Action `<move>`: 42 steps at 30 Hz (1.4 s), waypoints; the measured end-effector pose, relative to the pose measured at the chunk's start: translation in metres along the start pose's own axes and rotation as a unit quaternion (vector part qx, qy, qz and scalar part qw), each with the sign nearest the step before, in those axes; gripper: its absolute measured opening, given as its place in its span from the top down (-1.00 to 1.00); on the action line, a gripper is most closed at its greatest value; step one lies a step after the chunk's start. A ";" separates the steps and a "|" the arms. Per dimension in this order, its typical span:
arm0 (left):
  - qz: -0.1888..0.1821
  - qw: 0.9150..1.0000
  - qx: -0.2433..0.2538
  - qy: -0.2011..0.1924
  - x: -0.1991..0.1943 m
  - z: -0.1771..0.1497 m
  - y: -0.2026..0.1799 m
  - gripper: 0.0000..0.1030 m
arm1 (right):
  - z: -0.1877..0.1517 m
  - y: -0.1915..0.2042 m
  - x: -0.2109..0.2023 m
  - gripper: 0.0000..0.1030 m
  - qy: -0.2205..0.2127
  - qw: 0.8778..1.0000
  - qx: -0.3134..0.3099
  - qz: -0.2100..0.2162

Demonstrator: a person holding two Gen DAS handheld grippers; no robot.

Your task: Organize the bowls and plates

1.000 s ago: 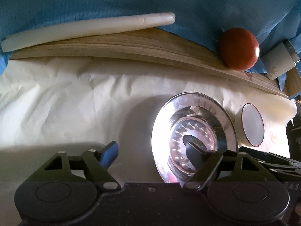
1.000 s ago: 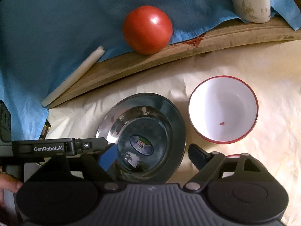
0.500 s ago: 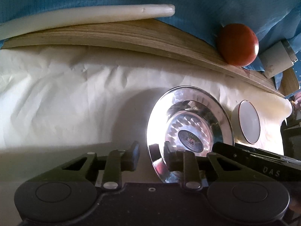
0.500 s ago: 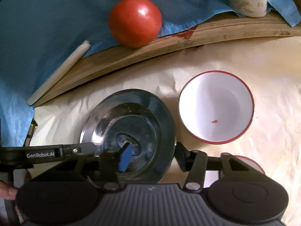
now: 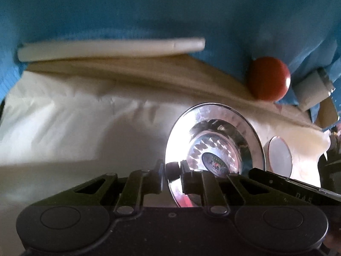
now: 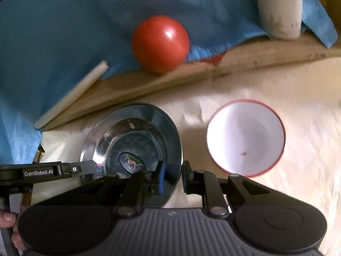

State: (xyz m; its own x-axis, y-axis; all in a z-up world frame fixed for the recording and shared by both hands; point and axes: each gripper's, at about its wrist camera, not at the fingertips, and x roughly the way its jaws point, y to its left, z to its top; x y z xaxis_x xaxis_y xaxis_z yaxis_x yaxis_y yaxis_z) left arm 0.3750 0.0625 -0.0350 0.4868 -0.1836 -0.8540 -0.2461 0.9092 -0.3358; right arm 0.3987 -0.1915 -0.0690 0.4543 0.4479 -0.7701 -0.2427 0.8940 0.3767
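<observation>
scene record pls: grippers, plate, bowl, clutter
left gripper: shut on the steel plate, jaws pinching its rim
right gripper: shut on the same plate, opposite rim
bowl: white, red rim, upright, beside the plate, apart from it
clutter: tomato on wooden board; white stick; blue cloth

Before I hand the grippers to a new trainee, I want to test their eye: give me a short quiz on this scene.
1. True or false: both grippers pinch the steel plate rim.
2. What lies right of the plate? A) red-rimmed white bowl B) glass jar C) fork
3. The tomato rests on the blue ____.

Key: 1 true: left gripper and right gripper each straddle the rim. 2 A. 3 cloth.
</observation>
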 end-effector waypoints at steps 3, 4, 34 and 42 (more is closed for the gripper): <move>-0.003 1.000 0.001 -0.018 -0.012 0.000 -0.003 0.69 | 0.002 0.004 -0.011 0.64 -0.014 1.000 -0.005 0.006; -0.004 1.000 0.001 -0.024 -0.016 -0.001 -0.004 0.69 | 0.003 0.007 -0.014 0.64 -0.017 1.000 -0.006 0.008; -0.001 0.998 0.044 -0.034 -0.083 -0.059 -0.018 0.68 | -0.062 0.010 -0.081 0.58 -0.006 0.998 -0.037 0.048; -0.005 0.998 0.059 -0.015 -0.084 -0.076 -0.020 0.66 | -0.079 0.007 -0.090 0.56 0.012 0.998 -0.045 0.045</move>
State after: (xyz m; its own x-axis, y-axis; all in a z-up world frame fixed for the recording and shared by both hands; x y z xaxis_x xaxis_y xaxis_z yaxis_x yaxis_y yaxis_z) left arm 0.2750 0.0318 0.0134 0.5139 -0.1833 -0.8380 -0.1408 0.9456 -0.2932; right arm 0.2885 -0.2265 -0.0376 0.4073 0.5255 -0.7470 -0.3591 0.8442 0.3980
